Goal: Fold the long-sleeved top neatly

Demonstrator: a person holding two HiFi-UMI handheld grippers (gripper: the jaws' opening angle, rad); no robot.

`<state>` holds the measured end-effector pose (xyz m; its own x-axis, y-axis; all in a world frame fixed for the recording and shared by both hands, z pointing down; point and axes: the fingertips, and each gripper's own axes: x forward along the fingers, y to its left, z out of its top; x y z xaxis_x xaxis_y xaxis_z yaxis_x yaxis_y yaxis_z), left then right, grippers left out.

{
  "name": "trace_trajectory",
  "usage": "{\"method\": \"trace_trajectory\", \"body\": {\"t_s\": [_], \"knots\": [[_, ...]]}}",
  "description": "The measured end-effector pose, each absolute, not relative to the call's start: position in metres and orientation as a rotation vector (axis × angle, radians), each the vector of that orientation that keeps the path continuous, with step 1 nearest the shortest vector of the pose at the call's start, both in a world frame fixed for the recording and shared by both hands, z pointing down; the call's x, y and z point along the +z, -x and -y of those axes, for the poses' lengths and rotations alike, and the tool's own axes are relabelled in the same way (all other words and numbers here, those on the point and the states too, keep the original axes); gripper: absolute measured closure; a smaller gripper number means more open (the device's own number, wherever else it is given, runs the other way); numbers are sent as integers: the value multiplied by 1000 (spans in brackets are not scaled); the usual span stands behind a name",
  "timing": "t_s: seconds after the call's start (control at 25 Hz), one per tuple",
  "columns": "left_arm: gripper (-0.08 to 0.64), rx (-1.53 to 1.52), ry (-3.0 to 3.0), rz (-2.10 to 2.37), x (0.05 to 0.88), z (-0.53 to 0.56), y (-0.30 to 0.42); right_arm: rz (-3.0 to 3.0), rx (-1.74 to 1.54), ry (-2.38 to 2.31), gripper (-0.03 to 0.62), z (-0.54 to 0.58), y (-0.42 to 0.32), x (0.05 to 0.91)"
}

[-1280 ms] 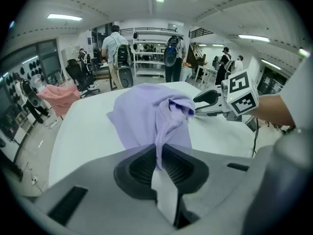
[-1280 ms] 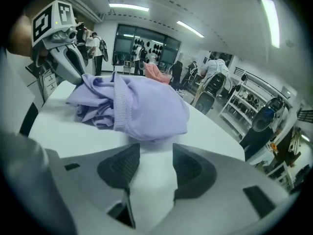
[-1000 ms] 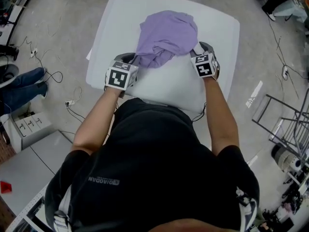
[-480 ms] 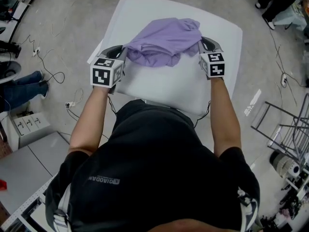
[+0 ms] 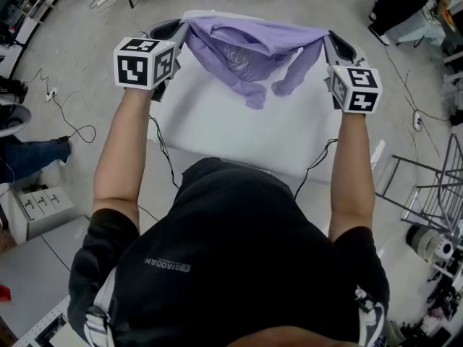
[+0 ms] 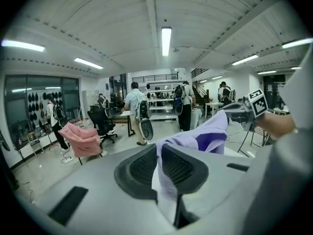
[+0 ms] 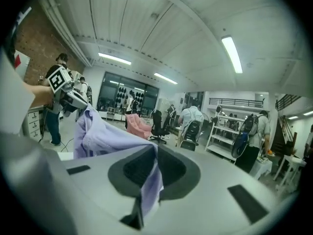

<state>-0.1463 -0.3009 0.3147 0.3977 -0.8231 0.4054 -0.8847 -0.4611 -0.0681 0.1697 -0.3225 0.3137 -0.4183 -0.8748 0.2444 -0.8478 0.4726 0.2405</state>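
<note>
The lilac long-sleeved top [image 5: 249, 49] hangs in the air above the white table [image 5: 239, 132], stretched between both grippers with its sleeves dangling. My left gripper [image 5: 176, 29] is shut on one edge of the fabric, which shows pinched between the dark pads [image 6: 178, 168] in the left gripper view. My right gripper [image 5: 329, 40] has just been closing and is now shut on the opposite edge, with cloth [image 7: 151, 180] clamped between its jaws. Each gripper view shows the top [image 6: 210, 133] [image 7: 100, 133] running across to the other gripper [image 6: 244, 112] [image 7: 68, 96].
Cables [image 5: 69, 114] lie on the floor at the left, beside a grey cabinet [image 5: 43, 215]. A metal rack [image 5: 434, 194] stands at the right. Several people [image 6: 134, 106], office chairs and a chair draped in pink cloth [image 6: 83, 138] stand in the room beyond.
Both grippers have risen and spread apart, lifting the top off the table. The crumpled heap has opened into a span hanging between them.
</note>
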Motion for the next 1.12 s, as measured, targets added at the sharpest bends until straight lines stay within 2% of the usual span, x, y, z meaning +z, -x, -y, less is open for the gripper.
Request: {"method": "trace_trajectory", "body": {"t_s": [0.52,0.72,0.88,1.12], "knots": [[523,376,-2729,1484,181,299,148,2435,-270,-1587,565,272,-188,188],[523,338,-2811,1448,146,292,137,2502,-210,-1634,565,251,-198,164],[525,452,-2739,1370,190,301,129,2438,-97,-1619,565,248,-201,203],[525,729,-2495,1155,356,295,112,2296,253,-1535,566,239,-211,345]]}}
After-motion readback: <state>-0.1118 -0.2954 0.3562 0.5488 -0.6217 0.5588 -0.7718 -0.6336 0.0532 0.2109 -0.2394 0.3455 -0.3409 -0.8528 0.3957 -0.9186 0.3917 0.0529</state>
